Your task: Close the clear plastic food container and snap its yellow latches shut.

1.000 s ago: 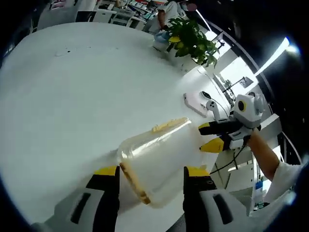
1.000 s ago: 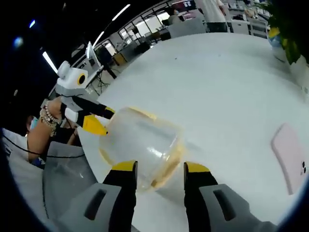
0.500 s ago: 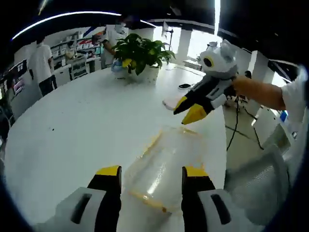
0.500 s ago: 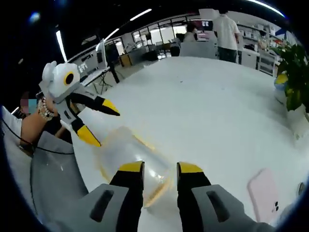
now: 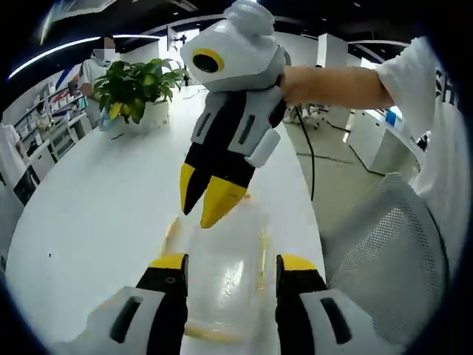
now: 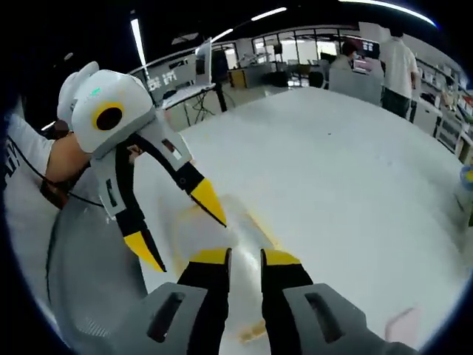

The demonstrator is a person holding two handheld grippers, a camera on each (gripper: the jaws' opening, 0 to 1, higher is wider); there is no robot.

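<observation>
Stretching away from the clear plastic food container (image 5: 222, 285), a large round white table (image 5: 96, 214) is seen, with an open-plan office behind it: desks, strip lights and standing people at the far edge. A grey mesh chair (image 5: 384, 251) is set at the table's edge just beside the container. A potted plant (image 5: 137, 85) is placed on the table well beyond the container.

The container (image 6: 236, 222) is seen lying on the table near that edge, its yellow latches (image 5: 261, 251) visible along its sides; nothing can be made out inside it. It is bracketed by the left gripper (image 5: 225, 270), whose jaws are held apart on either side of it; whether they press it cannot be told. The right gripper (image 5: 211, 192) is held just above the container, its jaws almost together with nothing between them.
</observation>
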